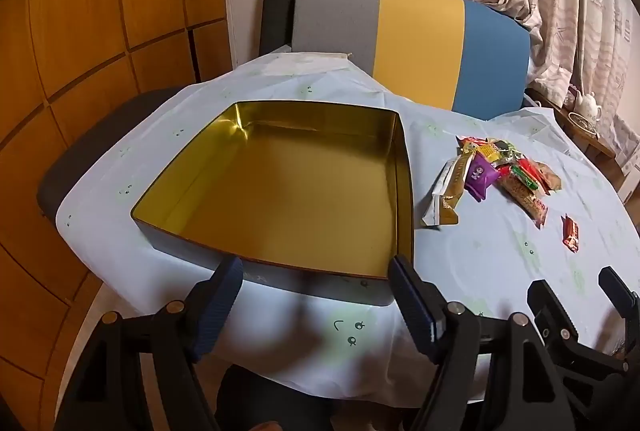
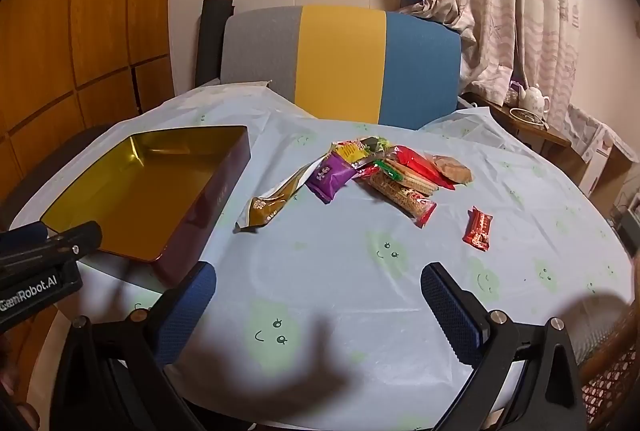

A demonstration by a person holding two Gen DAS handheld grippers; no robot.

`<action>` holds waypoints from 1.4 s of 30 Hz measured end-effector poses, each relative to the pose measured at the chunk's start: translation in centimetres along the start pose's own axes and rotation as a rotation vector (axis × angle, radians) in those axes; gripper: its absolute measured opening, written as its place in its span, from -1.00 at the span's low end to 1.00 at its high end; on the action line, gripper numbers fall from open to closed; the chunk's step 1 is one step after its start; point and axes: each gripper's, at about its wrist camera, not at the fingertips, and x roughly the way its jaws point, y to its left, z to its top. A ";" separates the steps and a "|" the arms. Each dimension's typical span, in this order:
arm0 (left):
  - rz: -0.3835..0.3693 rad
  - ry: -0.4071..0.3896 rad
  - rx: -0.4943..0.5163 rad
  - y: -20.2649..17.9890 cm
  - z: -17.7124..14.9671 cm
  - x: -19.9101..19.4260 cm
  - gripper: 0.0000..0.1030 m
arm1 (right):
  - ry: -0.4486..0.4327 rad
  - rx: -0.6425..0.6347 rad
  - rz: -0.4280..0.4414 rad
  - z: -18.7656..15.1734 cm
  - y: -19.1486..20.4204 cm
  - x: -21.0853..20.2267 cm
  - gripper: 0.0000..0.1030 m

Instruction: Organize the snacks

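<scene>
Although the tin box [image 1: 280, 191] sat ready on the tablecloth [image 2: 360, 271], nothing lay inside its gold interior, so by my judgement the sorting had not begun and every snack was left to move. The snack pile [image 2: 368, 175] lay on the cloth to the right of the box, apart from it: a purple packet [image 2: 330, 178], a long gold-and-white sachet [image 2: 272, 205], a red-ended wafer bar [image 2: 404, 197] and several red and yellow wrappers overlapping one another. One small red candy bar [image 2: 478, 228] lay alone, further right, clear of the heap. The left gripper [image 1: 316, 271] hung at the near wall of the box with its jaws spread wide and empty; the right gripper [image 2: 318, 279] hovered over bare cloth short of the pile, jaws likewise parted and holding nothing.
</scene>
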 end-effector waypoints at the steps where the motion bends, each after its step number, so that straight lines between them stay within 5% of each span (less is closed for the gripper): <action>1: -0.021 0.004 -0.014 0.3 0.0 0.0 0.49 | -0.005 -0.006 -0.001 0.0 0.0 0.0 1.00; 42: -0.040 -0.025 0.011 -0.5 -1.1 -0.6 0.49 | -0.031 -0.036 0.029 -0.3 0.4 -1.9 1.00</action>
